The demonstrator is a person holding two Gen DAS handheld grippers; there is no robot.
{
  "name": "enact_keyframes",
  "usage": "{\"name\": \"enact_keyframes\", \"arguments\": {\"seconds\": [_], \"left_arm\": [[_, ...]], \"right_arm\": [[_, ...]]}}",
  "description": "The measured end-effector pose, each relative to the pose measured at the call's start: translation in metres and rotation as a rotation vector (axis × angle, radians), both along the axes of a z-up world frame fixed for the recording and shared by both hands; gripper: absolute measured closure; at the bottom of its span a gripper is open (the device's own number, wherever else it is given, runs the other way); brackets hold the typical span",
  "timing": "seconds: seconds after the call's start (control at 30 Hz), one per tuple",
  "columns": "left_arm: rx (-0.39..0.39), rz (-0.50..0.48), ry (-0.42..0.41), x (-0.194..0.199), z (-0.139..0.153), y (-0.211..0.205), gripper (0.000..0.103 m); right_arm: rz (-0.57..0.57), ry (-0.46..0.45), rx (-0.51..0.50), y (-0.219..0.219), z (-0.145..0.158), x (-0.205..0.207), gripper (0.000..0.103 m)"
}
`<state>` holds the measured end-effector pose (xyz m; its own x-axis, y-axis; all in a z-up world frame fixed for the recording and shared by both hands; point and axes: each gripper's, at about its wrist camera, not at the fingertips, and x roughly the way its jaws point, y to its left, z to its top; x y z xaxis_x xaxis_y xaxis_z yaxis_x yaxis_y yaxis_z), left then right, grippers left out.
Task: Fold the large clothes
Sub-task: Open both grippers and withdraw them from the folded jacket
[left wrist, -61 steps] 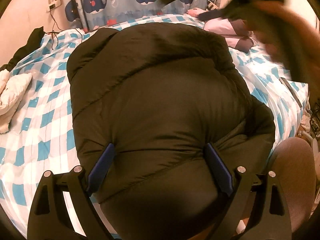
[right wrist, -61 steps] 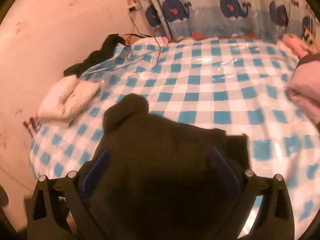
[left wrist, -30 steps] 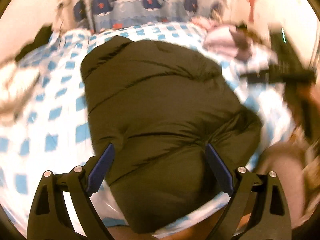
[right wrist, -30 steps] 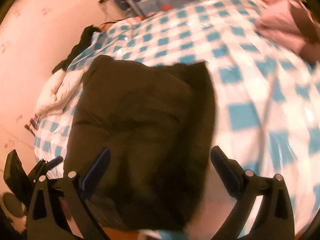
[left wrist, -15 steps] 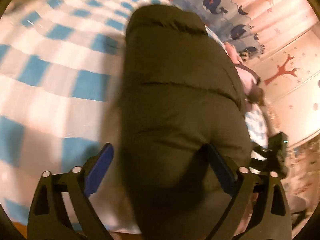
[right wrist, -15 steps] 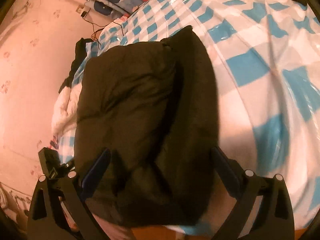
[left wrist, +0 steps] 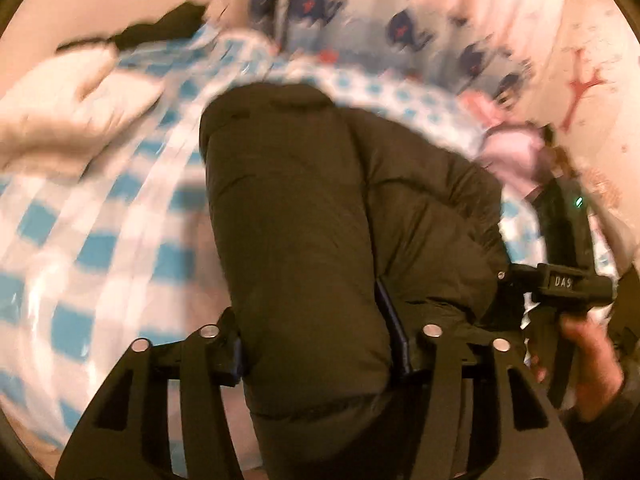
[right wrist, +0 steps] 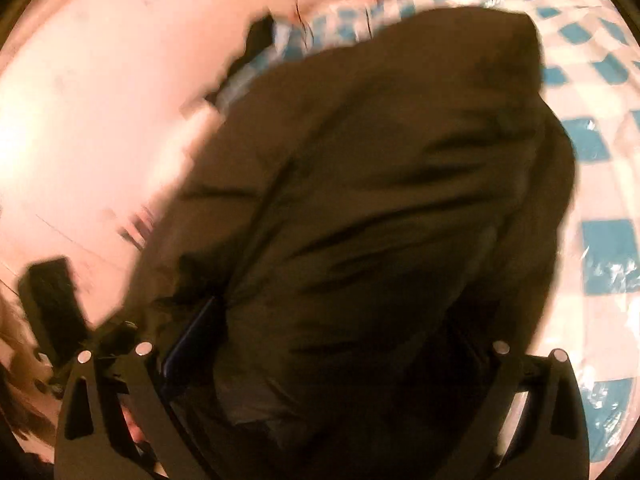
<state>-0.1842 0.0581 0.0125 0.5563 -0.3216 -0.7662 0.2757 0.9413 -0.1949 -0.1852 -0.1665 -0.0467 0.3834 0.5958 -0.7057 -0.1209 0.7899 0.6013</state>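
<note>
A dark olive puffer jacket (left wrist: 288, 208) lies folded lengthwise on a bed with a blue and white check cover (left wrist: 100, 248). My left gripper (left wrist: 312, 320) is at the jacket's near end. Its jaws are closing on the thick left fold, and the blue pad (left wrist: 394, 328) presses into the fabric. In the right wrist view the jacket (right wrist: 380, 184) fills the frame. My right gripper (right wrist: 332, 320) stands wide open there, with the jacket bulging over and between its fingers. The left view shows the right gripper's body (left wrist: 560, 284) in a hand at the jacket's right edge.
A white padded garment (left wrist: 68, 120) lies at the bed's far left, with a dark garment (left wrist: 168, 28) behind it. Pink clothing (left wrist: 516, 156) sits at the far right. A whale-print curtain (left wrist: 360, 8) and pink walls bound the bed.
My left jaws have narrowed from wide open onto the jacket's left fold. The right gripper has moved in close, so the jacket now fills its view. Both views have swung and blurred.
</note>
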Motion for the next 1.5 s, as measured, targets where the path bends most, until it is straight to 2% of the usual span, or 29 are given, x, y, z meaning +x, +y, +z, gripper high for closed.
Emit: {"name": "enact_keyframes", "arguments": {"seconds": [0.03, 0.07, 0.13, 0.17, 0.27, 0.37, 0.43, 0.5, 0.53, 0.57, 0.6, 0.63, 0.7, 0.87, 0.97, 1.0, 1.03, 1.1, 1.17, 1.23, 1.33, 1.5], "left_arm": [[0.017, 0.013, 0.089, 0.004, -0.020, 0.007, 0.038], [0.005, 0.021, 0.148, 0.006, -0.033, 0.016, 0.034], [-0.034, 0.034, 0.159, 0.004, -0.033, 0.032, 0.026], [-0.021, 0.048, 0.131, 0.000, -0.026, 0.036, 0.022], [0.054, 0.103, 0.026, -0.011, -0.003, 0.039, 0.018], [0.114, 0.139, -0.060, -0.013, 0.013, 0.029, 0.016], [0.142, 0.145, -0.083, -0.013, 0.019, 0.023, 0.016], [0.150, 0.142, -0.083, -0.015, 0.021, 0.014, 0.016], [0.152, 0.140, -0.078, -0.014, 0.022, 0.014, 0.016], [0.160, 0.140, -0.071, -0.013, 0.021, 0.010, 0.016], [0.161, 0.138, -0.066, -0.012, 0.019, 0.014, 0.016], [0.163, 0.139, -0.060, -0.009, 0.015, 0.014, 0.016], [0.177, 0.137, -0.059, -0.011, 0.016, 0.012, 0.016], [0.214, 0.131, -0.083, -0.027, 0.022, 0.004, 0.016], [0.205, 0.125, -0.092, -0.041, 0.028, 0.003, 0.016], [0.204, 0.123, -0.094, -0.046, 0.029, 0.002, 0.016], [0.207, 0.122, -0.094, -0.048, 0.030, 0.001, 0.016], [0.208, 0.109, -0.085, -0.054, 0.029, -0.002, 0.016], [0.219, 0.096, -0.061, -0.060, 0.028, -0.003, 0.016], [0.224, 0.098, -0.073, -0.070, 0.033, -0.002, 0.016], [0.223, 0.103, -0.074, -0.086, 0.040, -0.001, 0.016], [0.214, 0.110, -0.073, -0.107, 0.048, -0.002, 0.015]], "right_arm": [[0.001, 0.019, -0.016, 0.000, -0.007, -0.001, 0.005], [-0.008, 0.043, 0.006, -0.006, -0.014, -0.007, 0.005], [-0.032, 0.023, 0.012, -0.016, -0.007, -0.023, 0.006], [-0.049, -0.011, -0.002, -0.021, 0.001, -0.031, 0.006], [-0.115, -0.171, -0.066, -0.031, 0.041, -0.044, 0.006], [-0.152, -0.310, -0.105, -0.026, 0.079, -0.025, 0.006], [-0.162, -0.341, -0.130, -0.014, 0.087, -0.008, 0.006], [-0.170, -0.302, -0.193, 0.003, 0.071, 0.022, 0.006], [-0.162, -0.207, -0.248, 0.012, 0.043, 0.042, 0.006], [-0.128, -0.110, -0.216, 0.014, 0.016, 0.056, 0.005], [-0.107, -0.006, -0.121, 0.010, -0.013, 0.066, 0.005], [-0.113, 0.013, -0.093, 0.006, -0.019, 0.068, 0.005], [-0.129, -0.003, -0.152, 0.001, -0.004, 0.059, 0.005], [-0.145, -0.227, -0.235, -0.002, 0.064, -0.015, 0.006], [-0.107, -0.286, -0.265, 0.013, 0.073, -0.057, 0.006], [-0.078, -0.260, -0.293, 0.020, 0.064, -0.063, 0.006], [-0.021, -0.175, -0.327, 0.030, 0.042, -0.062, 0.006], [0.009, -0.066, -0.282, 0.032, 0.014, -0.061, 0.006], [-0.022, -0.088, -0.284, 0.028, 0.024, -0.068, 0.006], [-0.052, -0.166, -0.297, 0.027, 0.052, -0.084, 0.006], [-0.081, -0.221, -0.321, 0.024, 0.080, -0.107, 0.006], [-0.122, -0.204, -0.359, 0.028, 0.097, -0.127, 0.006]]}}
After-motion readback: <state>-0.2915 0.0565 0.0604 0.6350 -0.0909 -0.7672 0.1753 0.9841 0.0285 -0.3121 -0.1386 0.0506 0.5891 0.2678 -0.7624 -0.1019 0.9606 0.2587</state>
